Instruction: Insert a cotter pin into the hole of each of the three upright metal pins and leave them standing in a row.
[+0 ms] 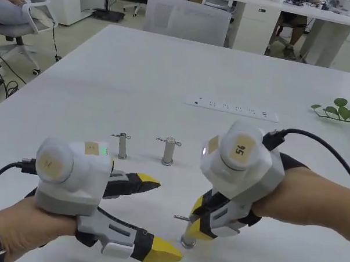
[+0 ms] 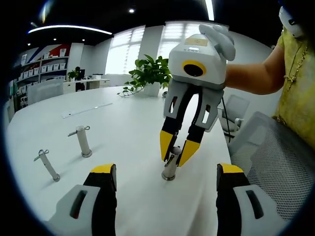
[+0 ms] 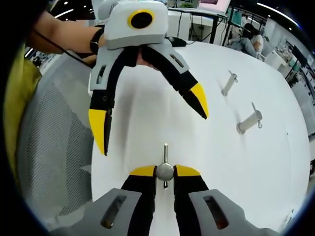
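Two upright metal pins stand side by side on the white table, one on the left (image 1: 122, 146) and one to its right (image 1: 168, 151), each with a cotter pin through its top. A third metal pin (image 1: 187, 240) stands nearer me, and my right gripper (image 1: 191, 231) is shut on its upper part. A thin cotter pin (image 3: 166, 150) crosses this pin's head (image 3: 165, 171) between the jaws. My left gripper (image 1: 156, 217) is open, its jaws wide apart just left of the third pin, holding nothing. In the left gripper view the right gripper (image 2: 176, 151) reaches down onto that pin (image 2: 169, 169).
A white power strip (image 1: 231, 108) lies further back on the table (image 1: 107, 81). A green plant (image 1: 338, 109) sits at the right edge. Office chairs and desks stand beyond the far edge. A mesh chair back (image 3: 54, 142) is close behind the near side.
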Demonstrator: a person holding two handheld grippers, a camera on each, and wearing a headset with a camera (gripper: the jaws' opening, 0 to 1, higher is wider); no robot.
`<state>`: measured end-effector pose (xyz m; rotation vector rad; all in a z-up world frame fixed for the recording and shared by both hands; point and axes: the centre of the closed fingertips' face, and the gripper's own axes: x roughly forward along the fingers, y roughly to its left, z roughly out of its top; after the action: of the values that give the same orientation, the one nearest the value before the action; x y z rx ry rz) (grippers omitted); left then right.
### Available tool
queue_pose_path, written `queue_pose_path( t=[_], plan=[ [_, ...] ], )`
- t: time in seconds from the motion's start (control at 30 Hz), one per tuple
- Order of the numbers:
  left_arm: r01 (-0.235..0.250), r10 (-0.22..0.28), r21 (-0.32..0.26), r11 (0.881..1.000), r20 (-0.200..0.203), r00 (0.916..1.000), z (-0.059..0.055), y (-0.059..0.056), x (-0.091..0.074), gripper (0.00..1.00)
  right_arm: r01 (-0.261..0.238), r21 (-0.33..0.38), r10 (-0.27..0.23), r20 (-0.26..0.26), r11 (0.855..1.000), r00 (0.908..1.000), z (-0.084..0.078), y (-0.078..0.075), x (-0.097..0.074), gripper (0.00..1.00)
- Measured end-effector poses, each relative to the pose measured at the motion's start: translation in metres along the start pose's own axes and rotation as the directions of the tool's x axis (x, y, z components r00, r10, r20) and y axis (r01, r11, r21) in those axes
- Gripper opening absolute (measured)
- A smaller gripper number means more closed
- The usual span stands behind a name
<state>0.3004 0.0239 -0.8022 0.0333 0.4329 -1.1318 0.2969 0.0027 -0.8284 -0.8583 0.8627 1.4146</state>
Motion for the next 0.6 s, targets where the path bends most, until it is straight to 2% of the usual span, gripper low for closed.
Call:
queue_pose_path(
  t=[0.2, 0.3, 0.6],
  plan=[
    [-0.027, 0.027, -0.014, 1.0, -0.002, 0.9996, -0.001, 0.004, -0.007, 0.84, -0.001, 0.011, 0.001, 0.004, 1.0, 1.0, 0.0, -0.007, -0.004, 0.12],
    [-0.047, 0.047, -0.019, 0.999, 0.013, 0.9988, 0.001, 0.007, -0.014, 0.84, 0.005, 0.017, -0.005, 0.003, 1.0, 1.0, -0.001, -0.016, -0.009, 0.12],
    [-0.092, 0.092, -0.04, 0.995, 0.017, 0.9956, -0.002, 0.015, -0.025, 0.83, 0.062, 0.05, -0.063, 0.02, 0.997, 0.9978, -0.004, -0.074, -0.031, 0.12]
  ],
)
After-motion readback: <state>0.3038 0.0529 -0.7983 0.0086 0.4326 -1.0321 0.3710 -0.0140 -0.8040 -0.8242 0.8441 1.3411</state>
